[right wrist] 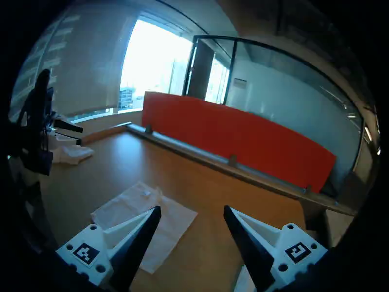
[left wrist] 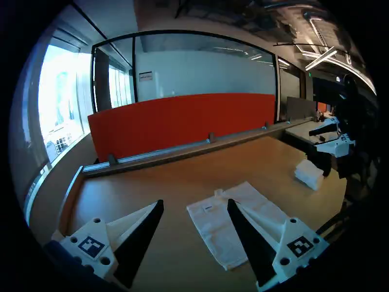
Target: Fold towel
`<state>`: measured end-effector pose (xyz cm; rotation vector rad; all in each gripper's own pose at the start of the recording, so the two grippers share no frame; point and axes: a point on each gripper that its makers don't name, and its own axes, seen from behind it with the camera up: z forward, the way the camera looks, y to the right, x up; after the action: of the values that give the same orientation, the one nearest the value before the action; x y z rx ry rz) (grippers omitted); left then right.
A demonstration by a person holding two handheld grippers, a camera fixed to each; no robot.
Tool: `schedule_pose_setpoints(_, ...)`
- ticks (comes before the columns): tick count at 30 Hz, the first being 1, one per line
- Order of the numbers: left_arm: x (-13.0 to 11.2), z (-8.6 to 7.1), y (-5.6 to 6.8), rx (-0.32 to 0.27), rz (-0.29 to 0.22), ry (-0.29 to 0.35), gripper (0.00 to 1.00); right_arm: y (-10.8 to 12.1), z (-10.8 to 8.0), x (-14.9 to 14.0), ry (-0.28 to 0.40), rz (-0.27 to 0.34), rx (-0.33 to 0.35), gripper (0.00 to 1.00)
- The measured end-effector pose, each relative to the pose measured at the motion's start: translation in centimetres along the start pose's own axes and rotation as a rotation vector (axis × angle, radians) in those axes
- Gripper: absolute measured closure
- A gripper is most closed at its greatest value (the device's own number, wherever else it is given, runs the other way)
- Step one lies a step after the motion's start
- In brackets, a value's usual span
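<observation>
A white towel (left wrist: 214, 228) lies spread flat on the wooden table (left wrist: 194, 170), with a small label near its far edge. My left gripper (left wrist: 194, 202) hovers open above the towel's near side, nothing between its fingers. In the right gripper view the same towel (right wrist: 127, 204) lies low and to the left. My right gripper (right wrist: 191, 209) is open over the towel's right edge and holds nothing. Each view also catches the other gripper farther off: the right one (left wrist: 333, 138) at the far right, the left one (right wrist: 65, 131) at the far left.
A folded white towel (left wrist: 309, 173) sits near the table's right end. A crumpled white cloth (right wrist: 73, 153) lies at the left end under the far gripper. A red divider panel (left wrist: 185, 121) and a metal rail (left wrist: 194, 148) run along the table's far edge.
</observation>
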<state>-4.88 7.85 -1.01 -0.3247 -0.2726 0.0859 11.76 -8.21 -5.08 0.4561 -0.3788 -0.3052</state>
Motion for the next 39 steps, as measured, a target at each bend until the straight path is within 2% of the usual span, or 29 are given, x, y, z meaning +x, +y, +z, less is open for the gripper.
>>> schedule_pose_setpoints(9,-5.0,0.6,1.6,-0.072,0.038,-0.094,0.03,-3.0,1.6,-4.4,-0.087,-0.042,0.090,0.00)
schedule_pose_setpoints(26,-16.5,2.4,5.1,-0.161,0.061,-0.271,0.03,-7.7,4.5,-14.7,-0.222,-0.098,0.163,0.00)
schedule_pose_setpoints(39,-21.6,4.4,6.9,-0.202,0.055,-0.360,0.03,-9.7,6.1,-20.8,-0.299,-0.085,0.192,0.00)
